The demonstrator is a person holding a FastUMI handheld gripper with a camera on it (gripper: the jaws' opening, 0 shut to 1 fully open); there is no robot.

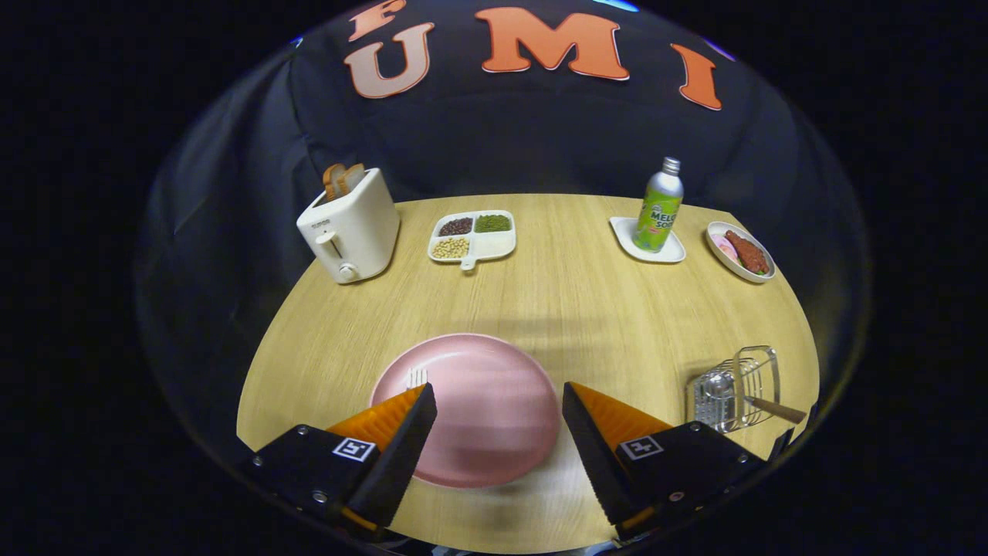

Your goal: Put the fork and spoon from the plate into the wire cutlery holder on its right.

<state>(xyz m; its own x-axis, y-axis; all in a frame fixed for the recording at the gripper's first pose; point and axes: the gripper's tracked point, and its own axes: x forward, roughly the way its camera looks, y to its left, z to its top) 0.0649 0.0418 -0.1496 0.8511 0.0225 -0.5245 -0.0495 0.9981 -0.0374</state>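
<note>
A pink plate (494, 409) lies on the wooden table between and just ahead of my fingers. A fork's pale tines (417, 376) stick out on the plate's left side, right above my left fingertip; the rest of the fork is hidden behind that finger. The wire cutlery holder (737, 386) stands to the right of the plate, beyond my right finger, with a spoon (722, 394) inside it and a wooden handle (776, 408) poking out to the right. My gripper (498, 394) is open wide over the plate with nothing between its fingers.
At the back of the table stand a white toaster (351, 228) with bread in it, a divided tray of beans (472, 235), a green bottle (658, 208) on a small white plate, and a dish of food (741, 251). The table edge curves close on both sides.
</note>
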